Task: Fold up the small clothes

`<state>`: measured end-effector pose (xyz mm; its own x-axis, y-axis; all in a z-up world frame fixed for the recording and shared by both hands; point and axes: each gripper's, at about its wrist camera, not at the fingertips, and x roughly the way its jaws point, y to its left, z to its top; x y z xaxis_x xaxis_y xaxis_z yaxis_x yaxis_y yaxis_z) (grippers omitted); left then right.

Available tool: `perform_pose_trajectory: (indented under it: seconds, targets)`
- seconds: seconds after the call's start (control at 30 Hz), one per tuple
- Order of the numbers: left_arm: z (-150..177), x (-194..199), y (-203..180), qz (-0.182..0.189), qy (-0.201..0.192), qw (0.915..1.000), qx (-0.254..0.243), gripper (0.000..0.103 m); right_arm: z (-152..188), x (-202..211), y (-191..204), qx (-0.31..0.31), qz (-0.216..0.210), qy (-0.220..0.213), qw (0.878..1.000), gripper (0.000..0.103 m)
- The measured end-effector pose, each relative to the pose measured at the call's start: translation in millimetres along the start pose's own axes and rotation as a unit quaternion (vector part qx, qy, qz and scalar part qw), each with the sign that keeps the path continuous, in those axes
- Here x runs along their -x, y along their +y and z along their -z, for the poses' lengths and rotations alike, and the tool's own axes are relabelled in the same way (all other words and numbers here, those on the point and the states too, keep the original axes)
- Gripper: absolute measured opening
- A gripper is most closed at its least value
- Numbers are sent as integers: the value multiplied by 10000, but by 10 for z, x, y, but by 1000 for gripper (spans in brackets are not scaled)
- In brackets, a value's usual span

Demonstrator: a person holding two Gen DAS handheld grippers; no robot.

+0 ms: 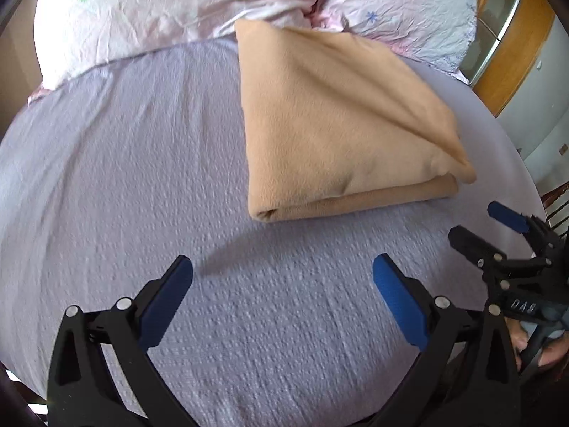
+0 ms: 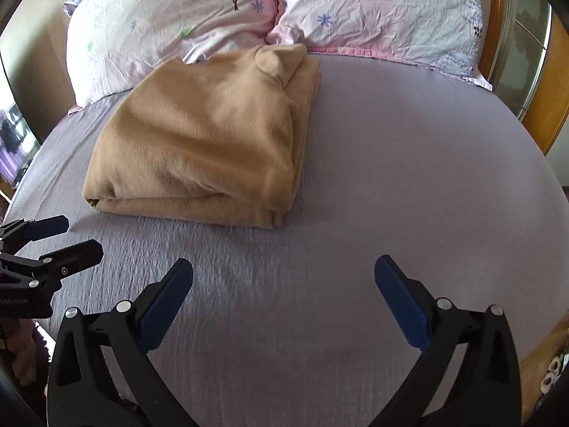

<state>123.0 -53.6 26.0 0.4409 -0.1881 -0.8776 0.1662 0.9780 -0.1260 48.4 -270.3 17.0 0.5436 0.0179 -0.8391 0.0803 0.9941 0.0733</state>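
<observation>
Left black two-finger gripper with blue pads (image 1: 282,270): jaws spread wide, nothing between them, pads above the lilac textured bedsheet (image 1: 124,163), contact with the sheet cannot be told. Same gripper shows at the left edge of the right wrist view (image 2: 71,238), jaws parted there too, empty.

Right black two-finger gripper with blue pads (image 2: 283,269): jaws also spread wide, released, nothing held, only bare sheet (image 2: 391,178) between the pads. In the left wrist view it sits at the right edge (image 1: 494,224), fingers apart, empty, with part of a hand behind it, blurry.

Tan fleece garment, folded into a thick rectangle (image 1: 334,117), lies flat on the sheet, ahead of both grippers and apart from them. In the left wrist view it is forward and to the right of the left jaws, its near folded edge facing the camera. In the right wrist view the garment (image 2: 202,135) lies forward and to the left of the right jaws, a small rounded flap at its far end. Neither gripper touches it.

Far end of the garment reaches the two pale pink floral pillows (image 2: 170,17) at the head of the bed, touching or just beside them. Wooden frame (image 1: 515,35) at the far right.
</observation>
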Motion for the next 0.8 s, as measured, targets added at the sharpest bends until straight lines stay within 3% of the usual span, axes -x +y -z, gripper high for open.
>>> perform_pose_trajectory:
  seconds: [0.2,0.43,0.8]
  targets:
    - [-34,-81,-44,-214,11,9998,33,101,46,20,147,213,279,-45,9994,102]
    - [-1,-161,-188,-734,133,9971,-165,101,49,-27,160,186,195,93,9996,102]
    - [41,-137,-160,-763,30,9971,-36,101,48,-25,169,284,148,81,9995,102]
